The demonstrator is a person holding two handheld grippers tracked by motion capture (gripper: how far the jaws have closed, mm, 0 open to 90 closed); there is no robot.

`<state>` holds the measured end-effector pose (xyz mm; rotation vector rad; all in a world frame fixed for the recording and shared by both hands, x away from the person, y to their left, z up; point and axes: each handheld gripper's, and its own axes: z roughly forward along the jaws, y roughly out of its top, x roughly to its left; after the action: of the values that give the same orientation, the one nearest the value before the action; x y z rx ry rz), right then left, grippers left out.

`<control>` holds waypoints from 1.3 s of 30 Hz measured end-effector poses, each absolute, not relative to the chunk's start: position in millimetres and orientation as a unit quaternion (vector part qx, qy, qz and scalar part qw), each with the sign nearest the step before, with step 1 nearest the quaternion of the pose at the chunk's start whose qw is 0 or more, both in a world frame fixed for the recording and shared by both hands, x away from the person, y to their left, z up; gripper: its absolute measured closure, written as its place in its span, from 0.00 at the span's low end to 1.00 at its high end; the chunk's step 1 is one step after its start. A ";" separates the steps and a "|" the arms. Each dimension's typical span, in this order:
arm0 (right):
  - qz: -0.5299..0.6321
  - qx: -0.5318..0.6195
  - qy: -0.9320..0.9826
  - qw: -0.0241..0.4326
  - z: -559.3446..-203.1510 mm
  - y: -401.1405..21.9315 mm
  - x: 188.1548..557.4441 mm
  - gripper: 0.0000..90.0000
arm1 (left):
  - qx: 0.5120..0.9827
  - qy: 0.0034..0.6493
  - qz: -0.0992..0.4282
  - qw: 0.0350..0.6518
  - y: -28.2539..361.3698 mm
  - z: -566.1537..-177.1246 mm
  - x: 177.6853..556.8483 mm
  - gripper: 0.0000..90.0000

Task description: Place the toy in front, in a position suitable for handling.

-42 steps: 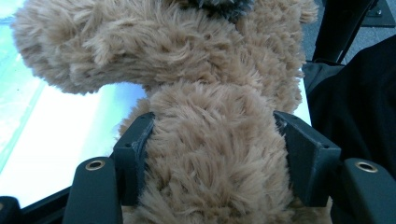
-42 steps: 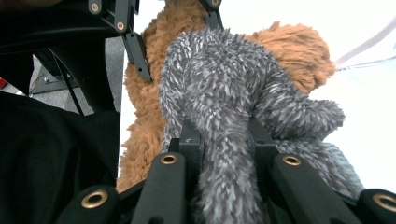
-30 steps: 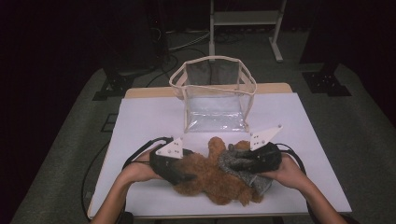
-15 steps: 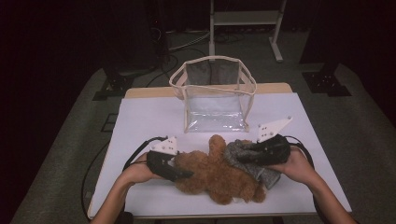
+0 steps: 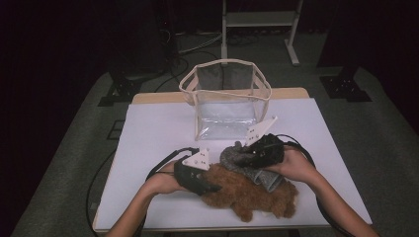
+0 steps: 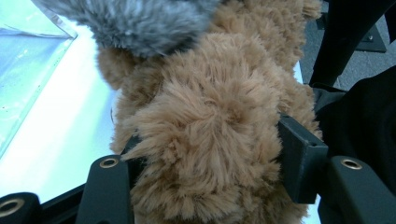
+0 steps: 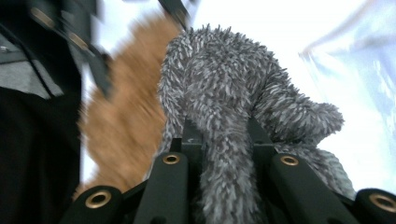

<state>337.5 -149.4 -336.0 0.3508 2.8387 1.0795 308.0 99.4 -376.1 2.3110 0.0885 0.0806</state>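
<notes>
Left hand-held gripper clamped on brown plush on tabletop, right hand-held gripper clamped on grey plush lying atop it; likely bound for clear bag: lift grey clear first, pinning brown down.

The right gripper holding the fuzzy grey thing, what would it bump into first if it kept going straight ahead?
Probably nothing soon. The right gripper, shut on the fuzzy grey plush piece, points leftward across the bare white table, passing in front of the clear plastic bag with beige trim. Depth is hard to judge.
</notes>
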 end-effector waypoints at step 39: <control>0.381 0.178 0.907 0.016 -351.2 -198.8 341.3 0.83 | 0.912 0.034 0.041 0.407 85.2 -375.7 308.9 0.46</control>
<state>341.3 -198.8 -351.2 0.5525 2.8223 1.1846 308.9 85.2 -375.7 2.2999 0.0852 0.1030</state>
